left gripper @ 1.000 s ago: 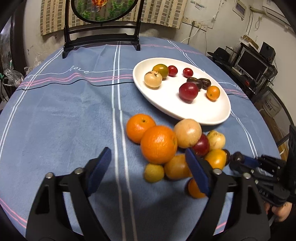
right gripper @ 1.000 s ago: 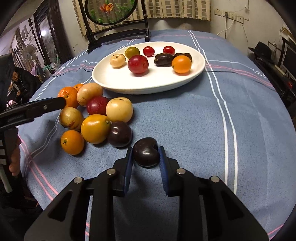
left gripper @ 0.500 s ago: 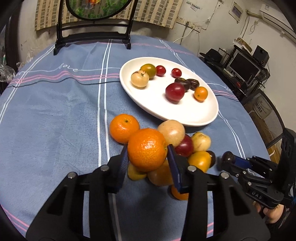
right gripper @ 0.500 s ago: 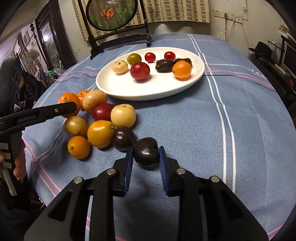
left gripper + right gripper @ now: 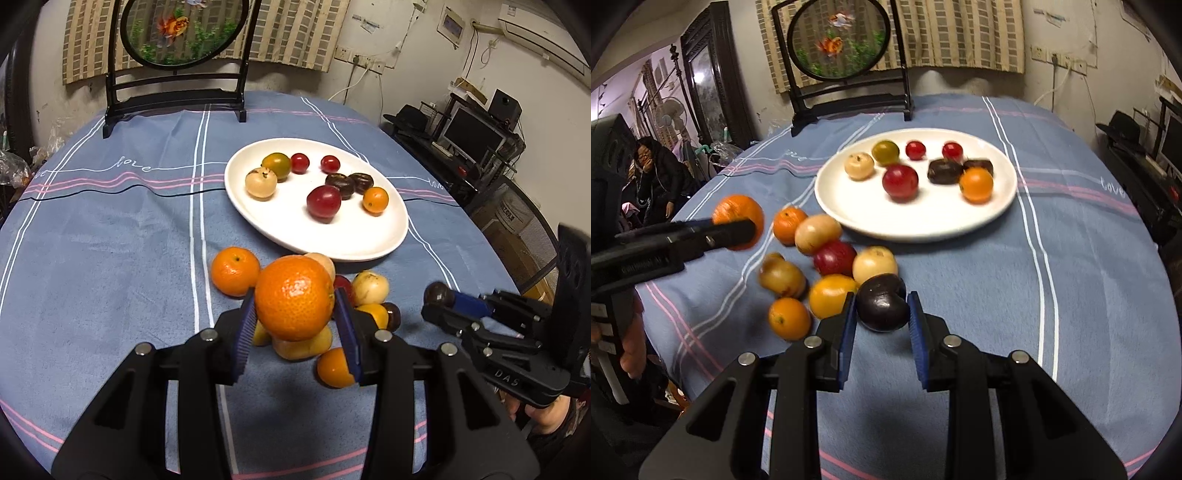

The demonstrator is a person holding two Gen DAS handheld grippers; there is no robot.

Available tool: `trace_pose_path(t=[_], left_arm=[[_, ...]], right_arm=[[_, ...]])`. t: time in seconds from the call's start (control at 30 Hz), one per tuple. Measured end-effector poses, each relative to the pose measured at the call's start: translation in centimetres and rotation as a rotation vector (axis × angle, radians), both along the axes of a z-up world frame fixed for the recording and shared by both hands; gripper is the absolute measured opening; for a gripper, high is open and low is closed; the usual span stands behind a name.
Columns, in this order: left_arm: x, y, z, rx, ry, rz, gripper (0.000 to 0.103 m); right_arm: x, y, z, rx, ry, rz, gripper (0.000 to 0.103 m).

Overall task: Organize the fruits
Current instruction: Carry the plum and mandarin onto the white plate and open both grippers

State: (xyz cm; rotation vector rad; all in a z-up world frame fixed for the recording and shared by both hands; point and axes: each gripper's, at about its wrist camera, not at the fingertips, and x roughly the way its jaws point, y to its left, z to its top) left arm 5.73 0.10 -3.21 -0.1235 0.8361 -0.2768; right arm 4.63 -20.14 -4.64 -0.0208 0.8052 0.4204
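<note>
From my left wrist view, my left gripper (image 5: 295, 314) has its blue pads closed snugly on a large orange (image 5: 294, 297), which sits above the loose pile of fruit (image 5: 369, 291) on the blue striped tablecloth (image 5: 110, 240); a smaller orange (image 5: 235, 270) lies just beside it on the cloth; past the pile sits the white plate (image 5: 369, 240), carrying eight small fruits, among them a dark red plum (image 5: 324, 202) near its middle; off to the right I see my right gripper (image 5: 439, 299) side-on, with a dark fruit at its tip.

From my right wrist view, my right gripper (image 5: 881, 314) is narrowed around a dark purple plum (image 5: 882, 301), both pads against its sides; I cannot tell whether the plum is clear of the cloth; the pile lies just to its left, a yellow-orange fruit (image 5: 829, 295) nearest; the white plate (image 5: 923, 225) is beyond, near the pile; at far left my left gripper (image 5: 738, 230) shows in profile with the large orange (image 5: 738, 212) behind its finger; a round framed screen (image 5: 838, 40) stands at the table's far edge.
</note>
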Motion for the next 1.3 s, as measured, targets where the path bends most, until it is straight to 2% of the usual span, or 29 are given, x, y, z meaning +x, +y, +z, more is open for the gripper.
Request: trace_pose_path(t=[0.23, 0.47, 0.7, 0.83, 0.9, 0.93, 0.97, 1.0, 1.03, 1.07, 1.2, 1.3], left_arm=[[3.6, -0.7, 0.4, 0.029, 0.013, -0.01, 0.042], [11.4, -2.9, 1.5, 0.069, 0.036, -0.064, 0.042], [18.1, -4.9, -0.3, 0.103, 0.116, -0.064, 0.043], [20.5, -5.7, -1.7, 0.099, 0.167, -0.072, 0.043], [21.1, -6.3, -2.2, 0.108, 0.174, -0.084, 0.043], [21.4, -6.5, -2.2, 0.112, 0.175, -0.084, 0.044], [21.7, -6.6, -2.1, 0.114, 0.174, -0.083, 0.046], [21.7, -6.6, -2.0, 0.113, 0.167, -0.078, 0.052], [21.6, -6.3, -1.5, 0.107, 0.149, -0.068, 0.063], [21.5, -6.0, -0.9, 0.097, 0.127, -0.056, 0.068], [19.6, -4.3, 1.6, 0.066, 0.067, -0.037, 0.069], [16.6, -2.9, 2.8, 0.05, 0.029, -0.031, 0.072]], right_arm=[[3.6, 1.3, 1.4, -0.024, -0.022, 0.024, 0.028], [9.5, 1.9, 1.9, -0.057, -0.009, 0.017, 0.028], [15.4, 1.8, 0.5, -0.086, 0.049, -0.004, 0.028], [16.7, 1.3, -0.7, -0.079, 0.072, -0.019, 0.028], [17.0, 1.3, -0.9, -0.088, 0.063, -0.028, 0.028], [17.1, 1.3, -0.9, -0.095, 0.06, -0.03, 0.032], [17.1, 1.3, -0.9, -0.1, 0.057, -0.033, 0.045], [17.1, 1.3, -0.7, -0.104, 0.045, -0.045, 0.053], [16.9, 1.1, -0.4, -0.11, 0.029, -0.055, 0.057], [16.6, 1.1, -0.1, -0.115, 0.02, -0.057, 0.057], [15.1, 0.5, 1.2, -0.1, 0.006, -0.061, 0.057], [13.0, 0.0, 1.8, -0.066, 0.003, -0.054, 0.057]])
